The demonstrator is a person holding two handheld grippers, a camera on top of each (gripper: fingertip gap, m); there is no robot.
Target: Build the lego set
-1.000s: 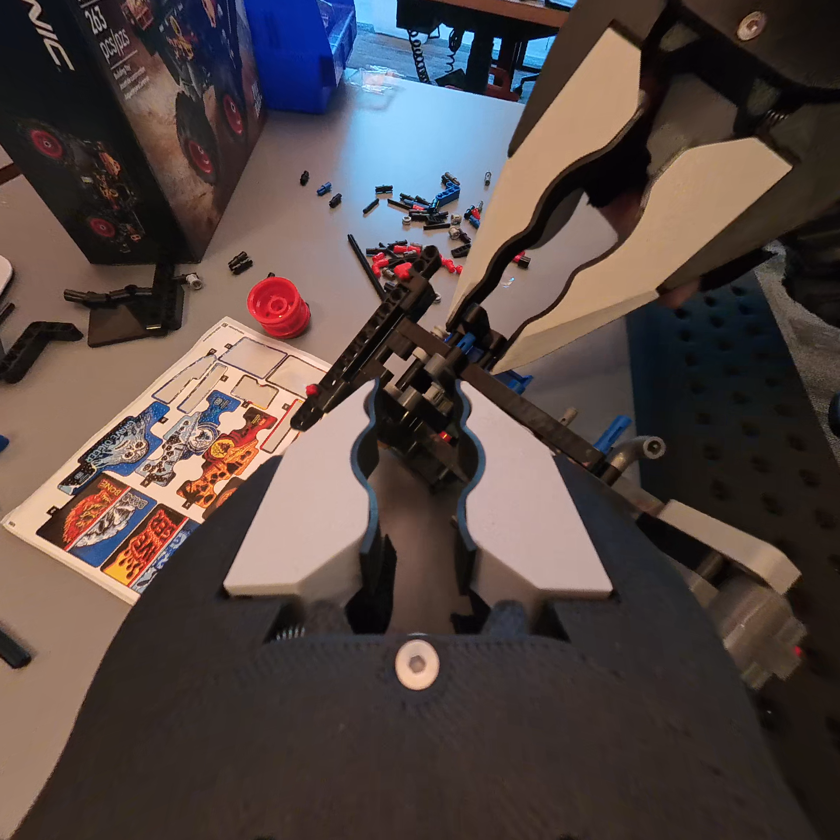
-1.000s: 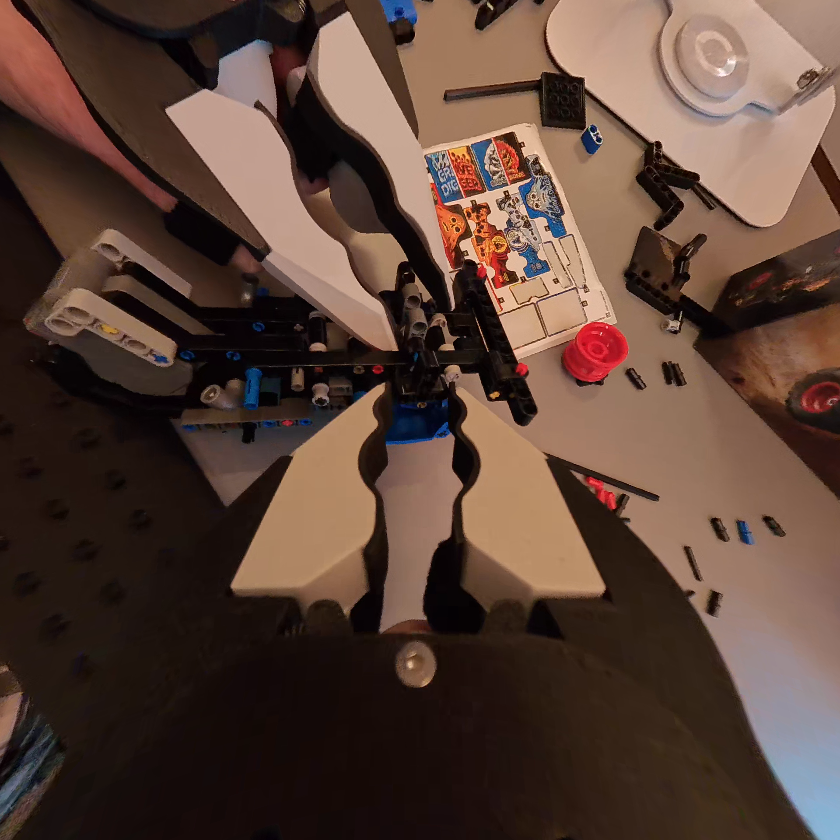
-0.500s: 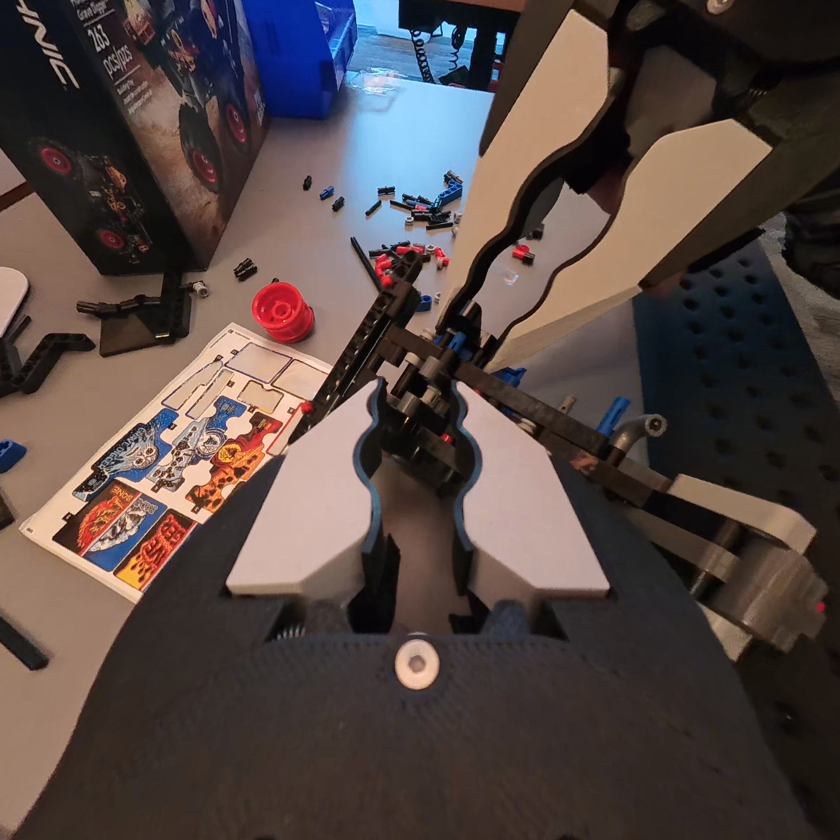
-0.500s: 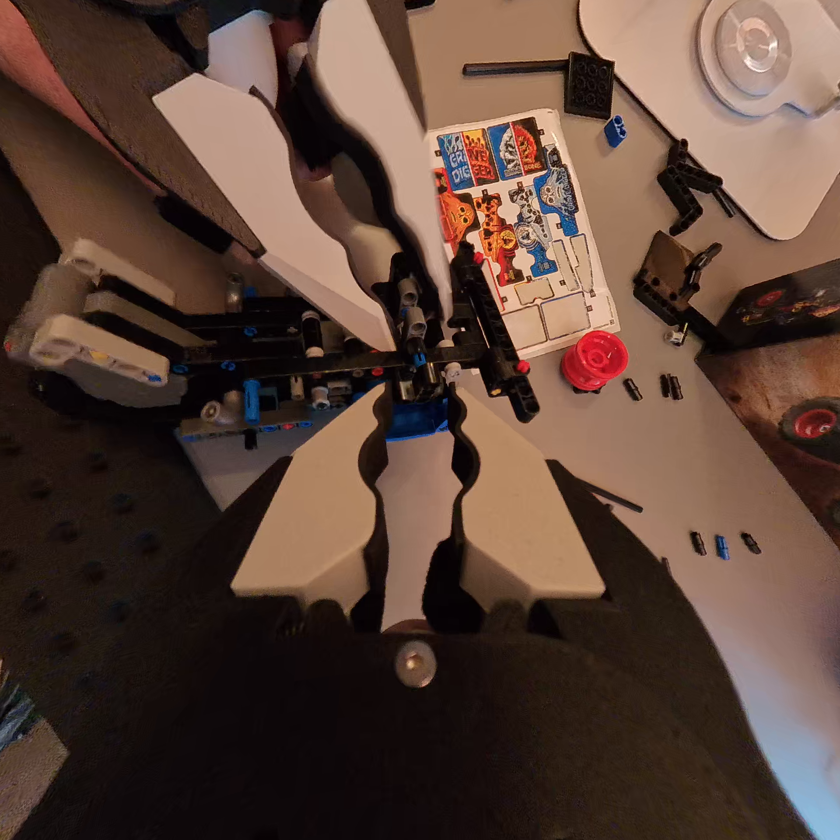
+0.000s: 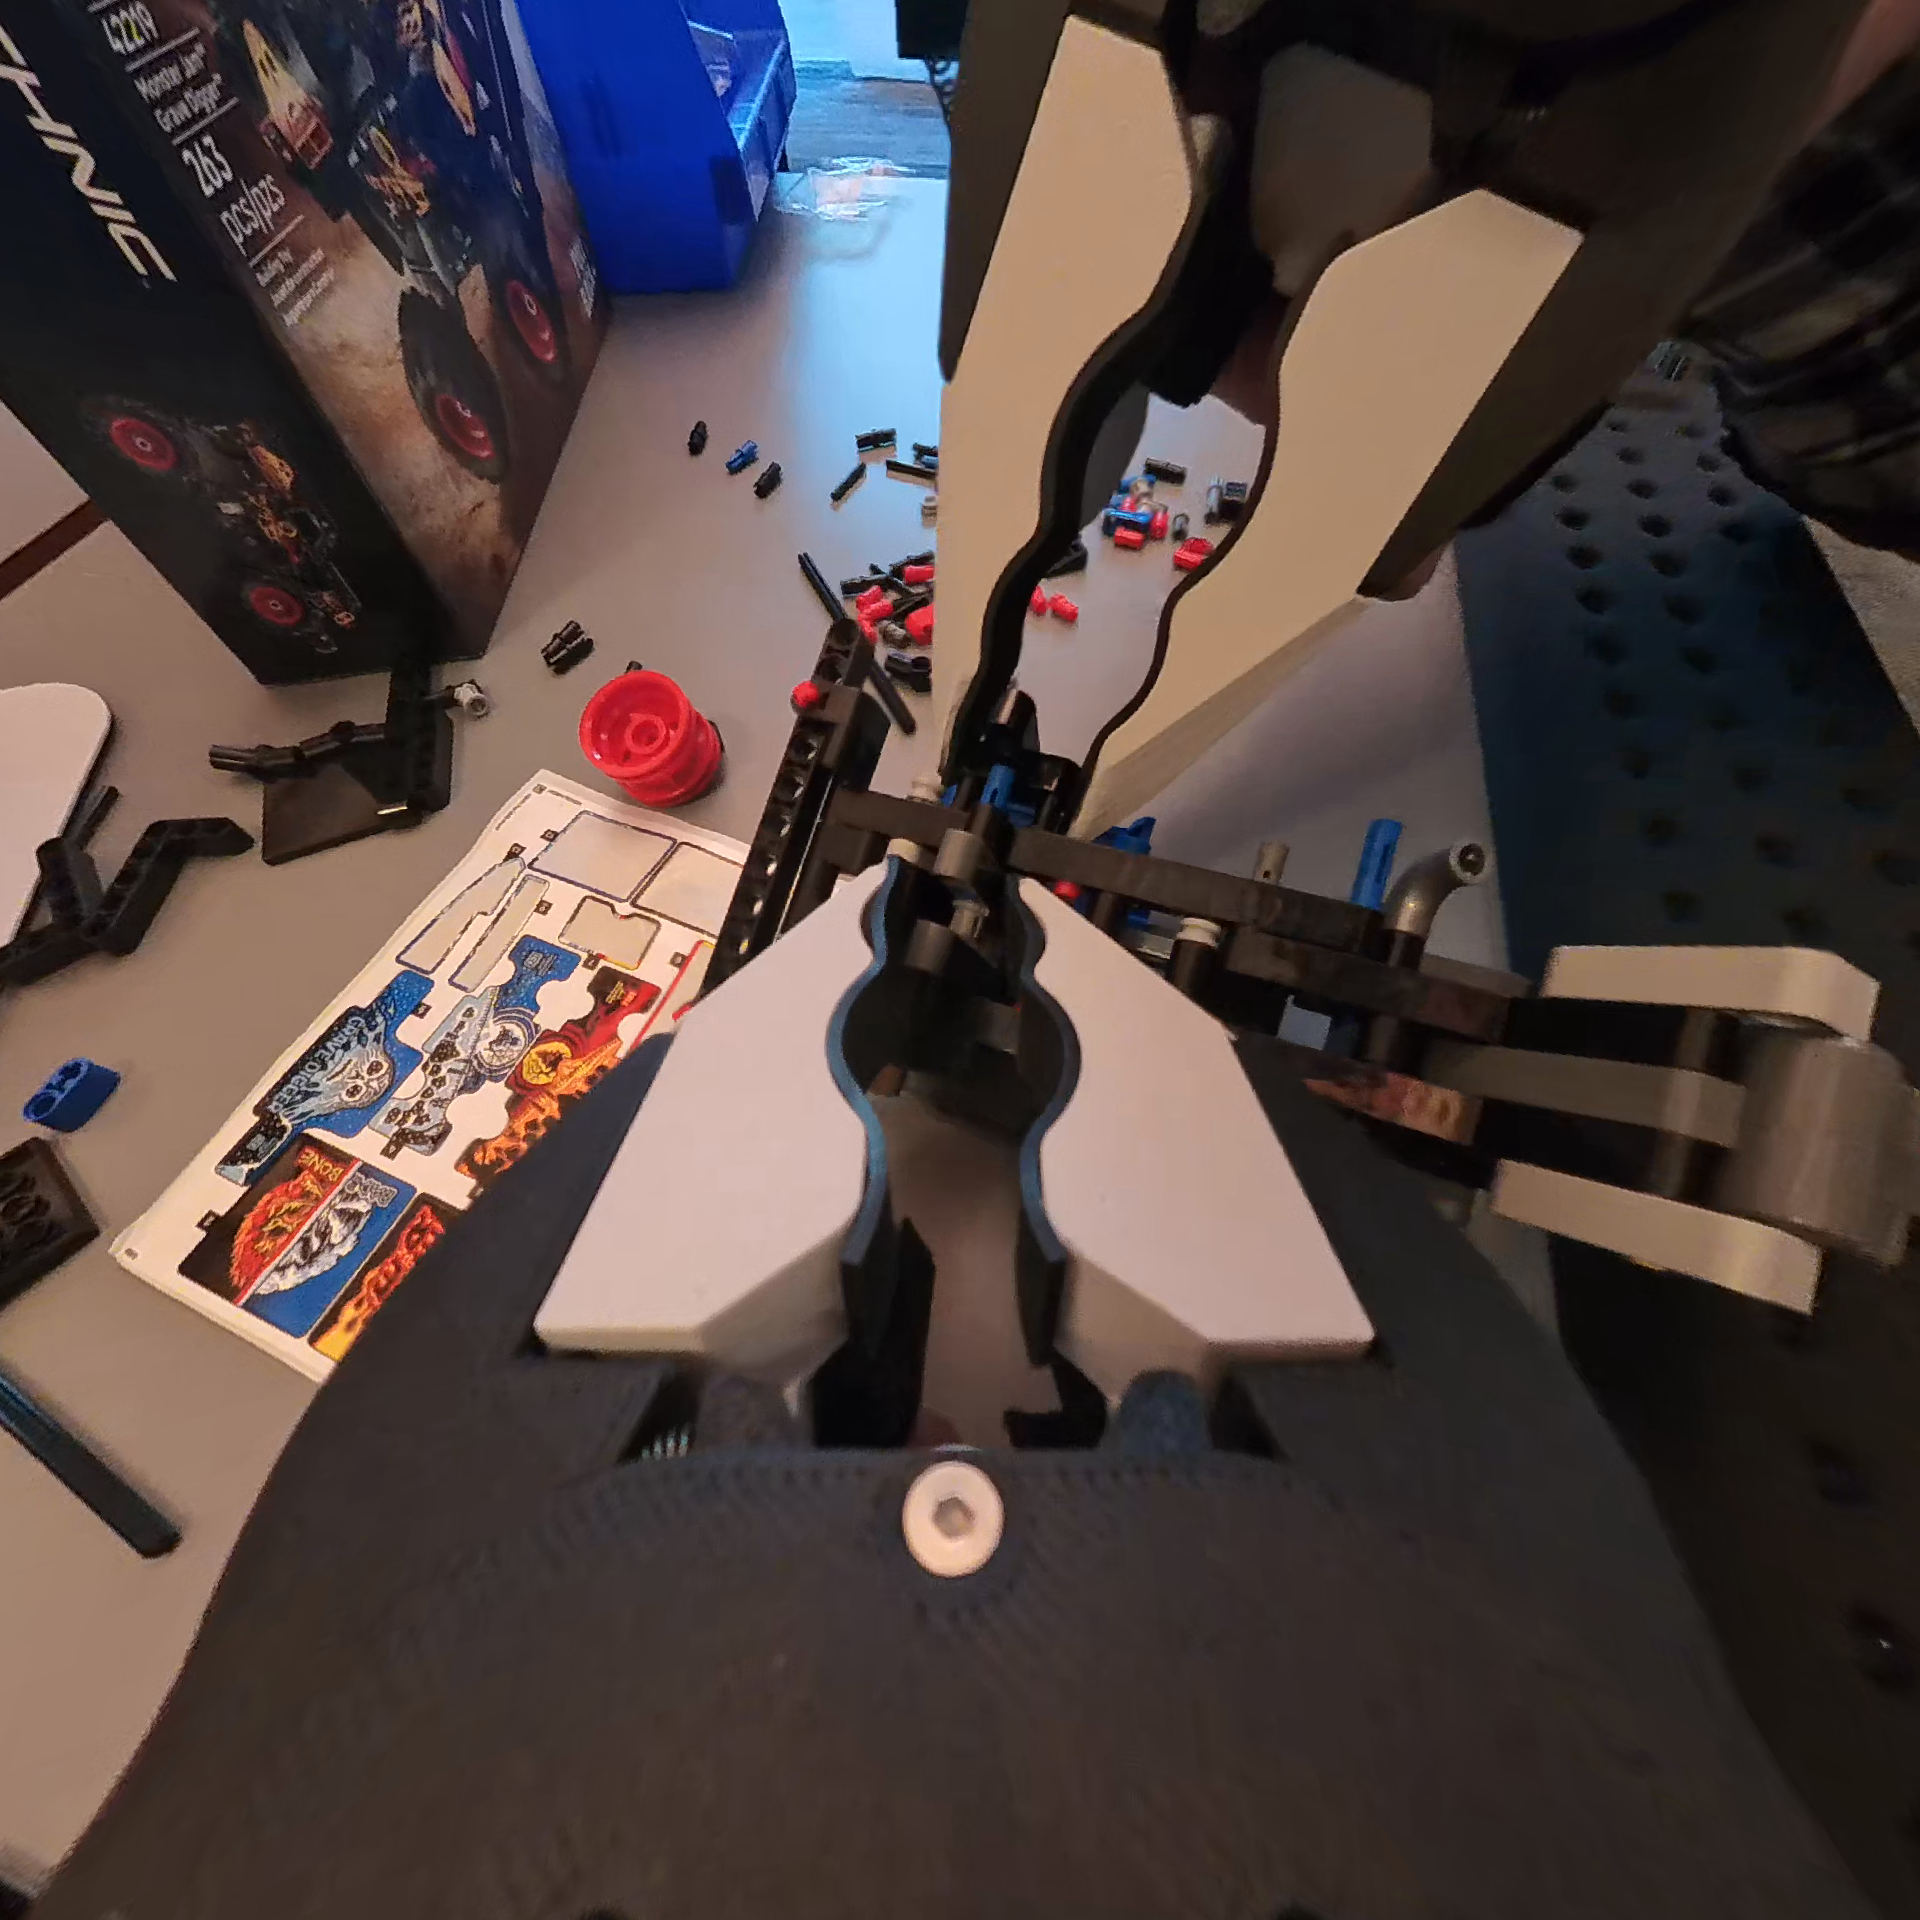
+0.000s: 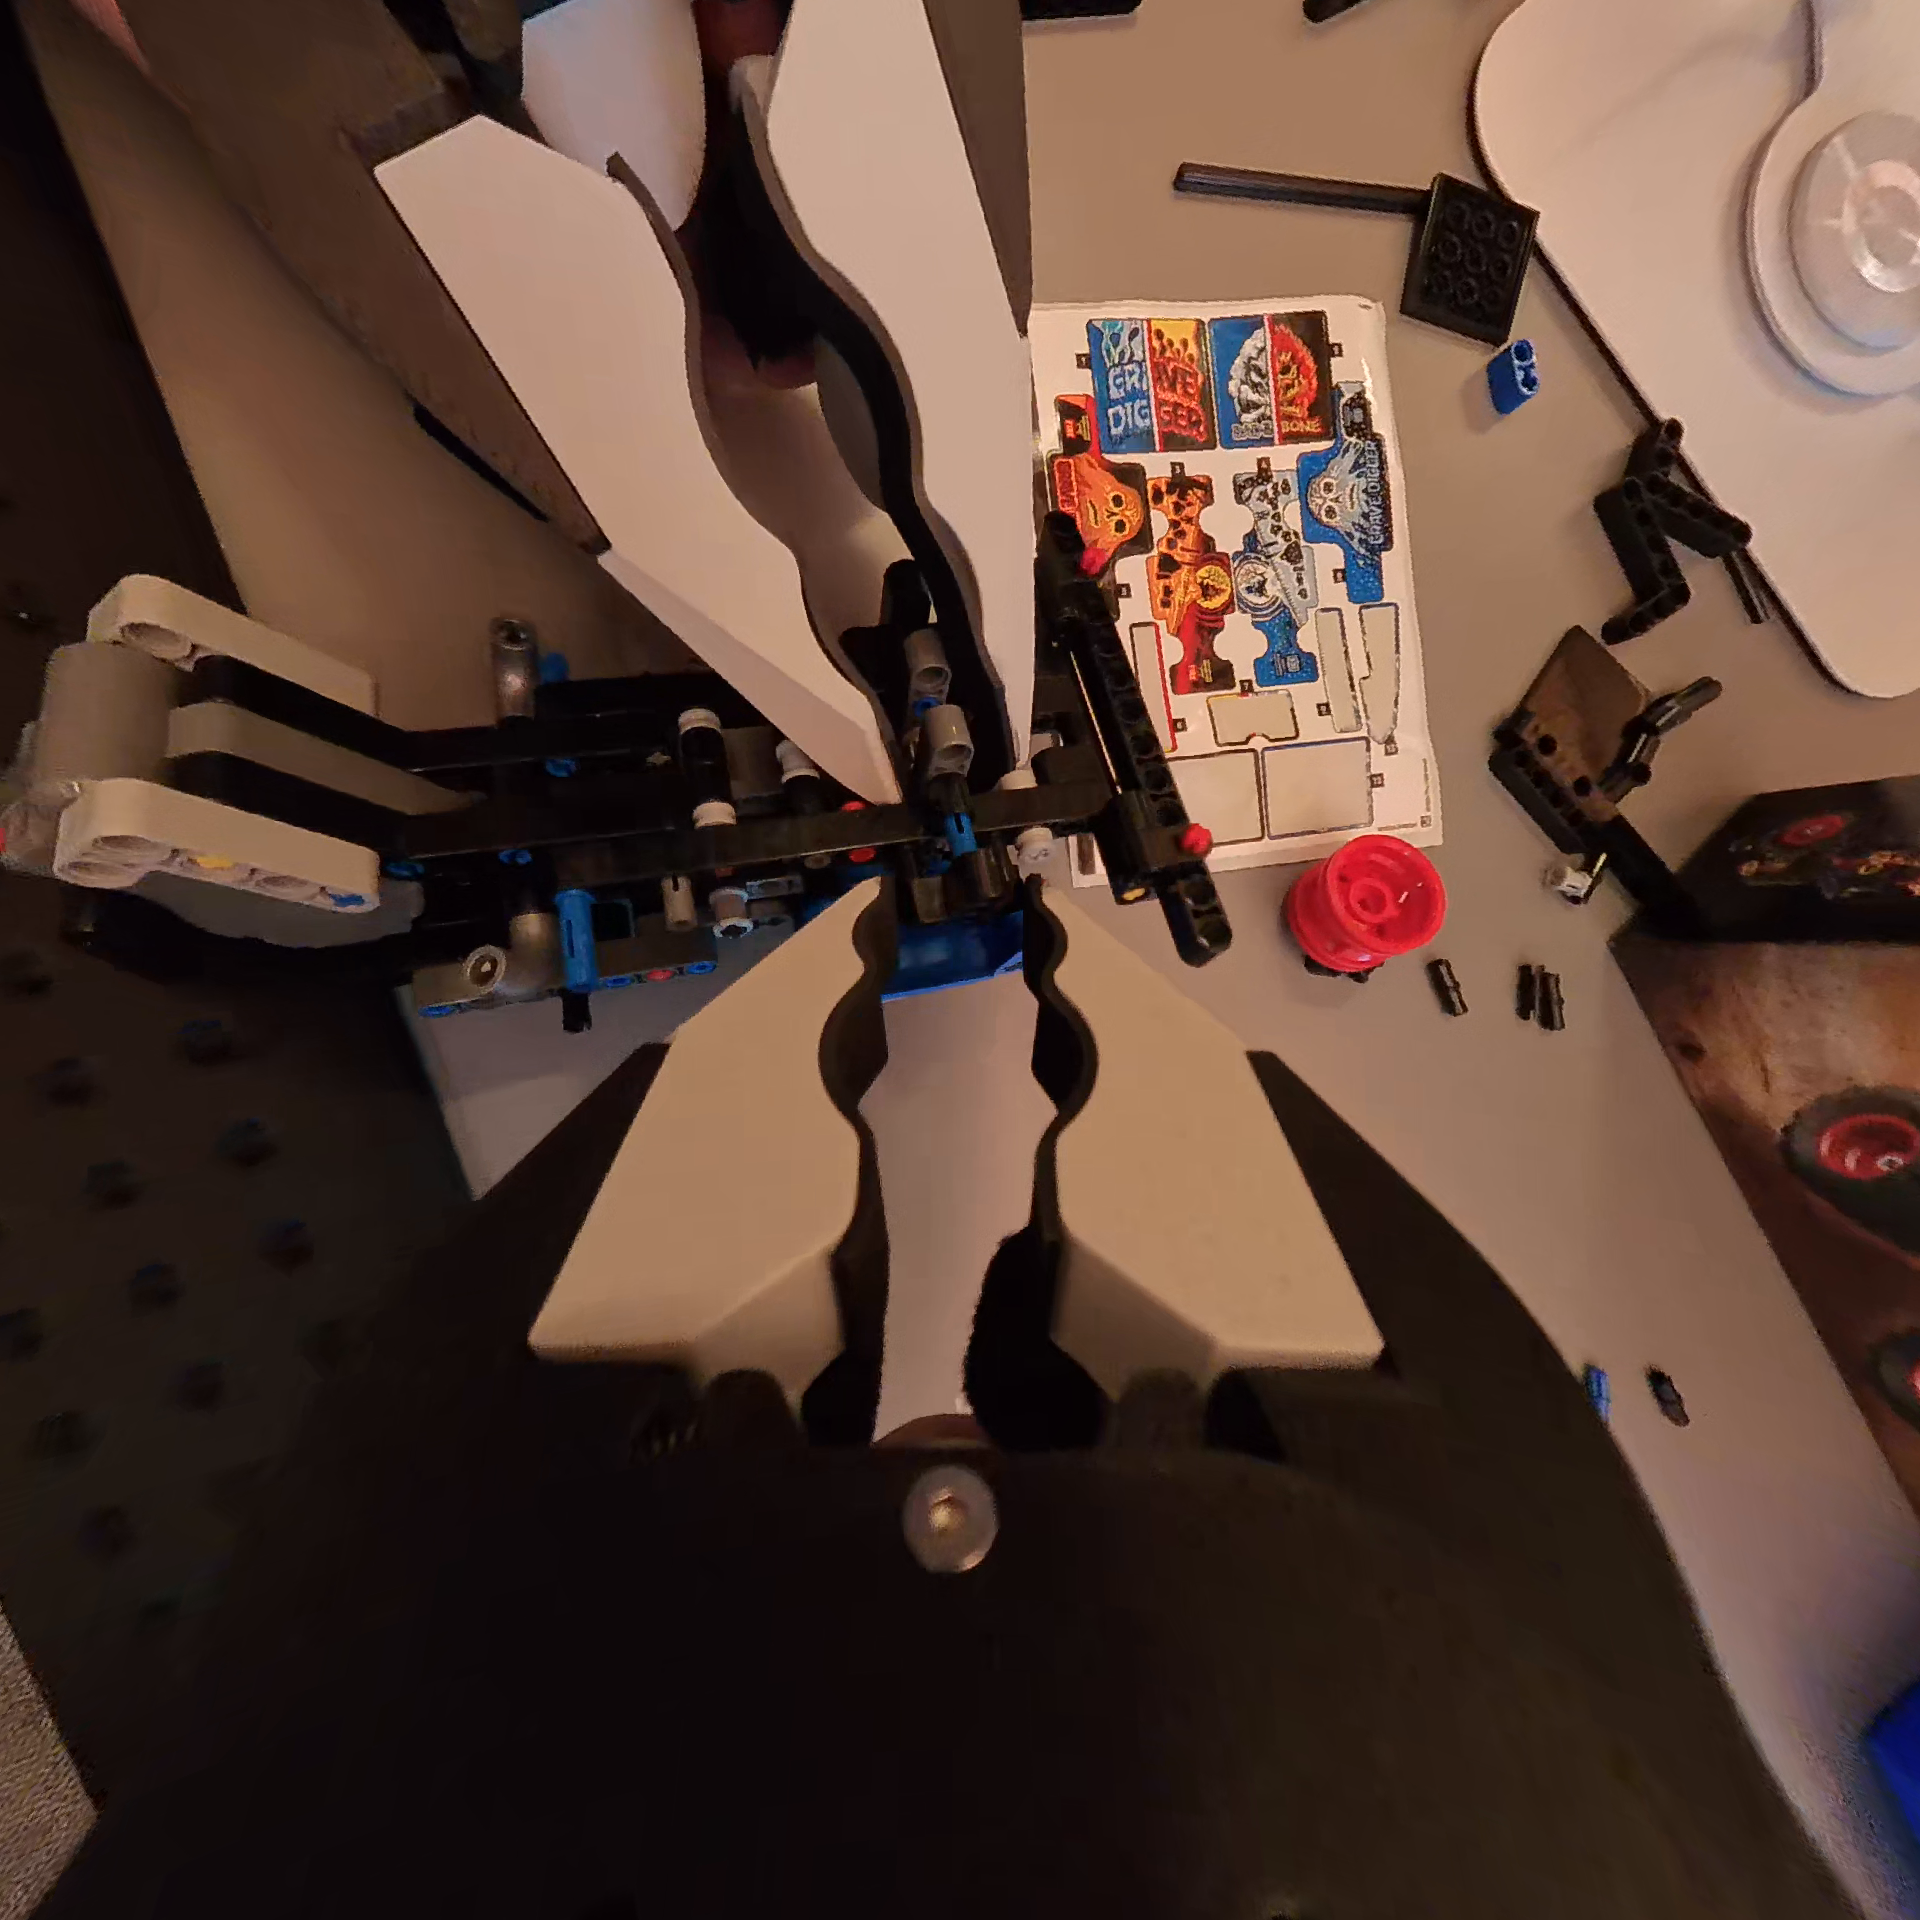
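A half-built lego chassis (image 5: pixel 1299 935) of black beams with blue, red and grey pins hangs above the table, held from two sides. Its grey and white end (image 5: pixel 1766 1101) points right. A long black beam (image 5: pixel 800 790) stands across its other end. My left gripper (image 5: pixel 956 894) is shut on the chassis' middle. My right gripper (image 5: pixel 1023 774) comes in from above and grips the same spot. In the right wrist view my right gripper (image 6: pixel 951 894) is shut on the chassis (image 6: pixel 623 831), and the left gripper (image 6: pixel 940 764) meets it from above.
On the grey table lie a sticker sheet (image 5: pixel 457 1039), a red wheel hub (image 5: pixel 649 738), several loose pins (image 5: pixel 904 613) and black angled beams (image 5: pixel 114 883). The set's box (image 5: pixel 291 312) and a blue bin (image 5: pixel 665 135) stand behind. A perforated mat (image 5: pixel 1683 675) lies right; a white board (image 6: pixel 1662 260) lies far. Only a small space, under 4 cm, lies between the two pairs of fingers. The red wheel hub (image 5: pixel 649 738) is about 10 cm from both grippers' fingertips. It turns up in the right wrist view (image 6: pixel 1361 889) as well.
Both grippers have kept hold of the chassis and turned it. Its grey end has swung up, so the long beams now run nearly level in the left wrist view.
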